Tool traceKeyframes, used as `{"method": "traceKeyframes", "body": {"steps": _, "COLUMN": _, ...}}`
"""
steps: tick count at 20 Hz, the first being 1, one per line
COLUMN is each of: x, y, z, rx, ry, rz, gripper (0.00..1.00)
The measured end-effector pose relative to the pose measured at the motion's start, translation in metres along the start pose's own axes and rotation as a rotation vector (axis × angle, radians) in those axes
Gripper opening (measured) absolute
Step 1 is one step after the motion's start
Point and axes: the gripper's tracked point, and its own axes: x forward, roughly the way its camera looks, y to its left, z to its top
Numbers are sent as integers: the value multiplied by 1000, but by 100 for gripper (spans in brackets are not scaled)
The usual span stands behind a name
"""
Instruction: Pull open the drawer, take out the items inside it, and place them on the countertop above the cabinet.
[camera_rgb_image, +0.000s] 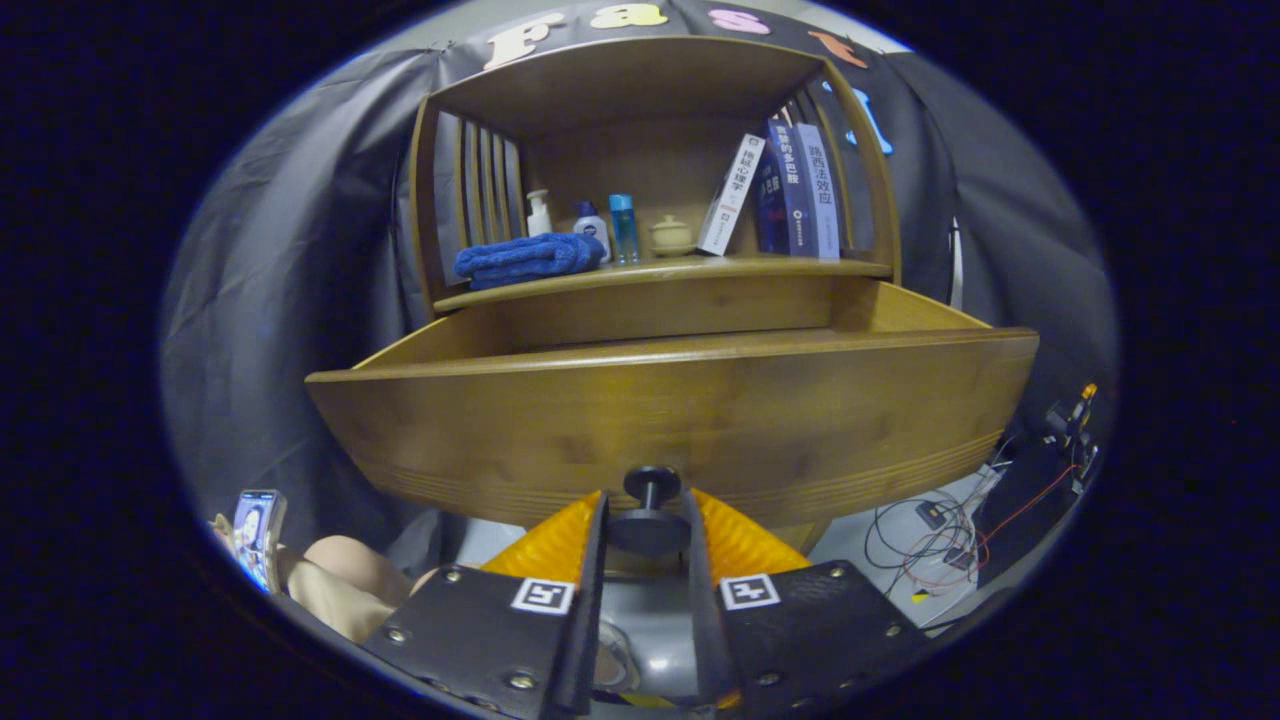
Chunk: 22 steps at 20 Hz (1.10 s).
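- The claw (648, 525) is clamped on the dark knob (650, 508) at the lower front of the wooden drawer (680, 410).
- The drawer stands pulled out below the table (660, 270).
- It likely handles stiff and fairly heavy; the small round knob could slip, so grip its stem.

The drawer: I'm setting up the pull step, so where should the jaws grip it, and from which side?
Grip the dark round knob low on the middle of the drawer front, coming straight at the front. It stands out on a narrow stem with a wider cap, so jaws closing on either side get a hold. The gripper sits that way now, jaws closed around the knob, drawer pulled out.
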Motion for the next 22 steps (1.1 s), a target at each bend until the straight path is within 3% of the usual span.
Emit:
{"method": "traceKeyframes", "body": {"steps": 3, "x": -19, "y": 0, "z": 7, "rx": -29, "ry": -23, "rz": 8, "gripper": 47}}
{"method": "traceKeyframes", "body": {"steps": 9, "x": -46, "y": 9, "z": 74, "rx": -90, "ry": -154, "rz": 20, "gripper": 47}}
{"method": "traceKeyframes", "body": {"steps": 16, "x": -19, "y": 19, "z": 165, "rx": -134, "ry": -261, "rz": 50, "gripper": 47}}
{"method": "traceKeyframes", "body": {"steps": 18, "x": 1, "y": 20, "z": 178, "rx": -130, "ry": -248, "rz": 55, "gripper": 47}}
{"method": "traceKeyframes", "body": {"steps": 22, "x": 52, "y": 18, "z": 166, "rx": -74, "ry": -68, "rz": 73, "gripper": 47}}
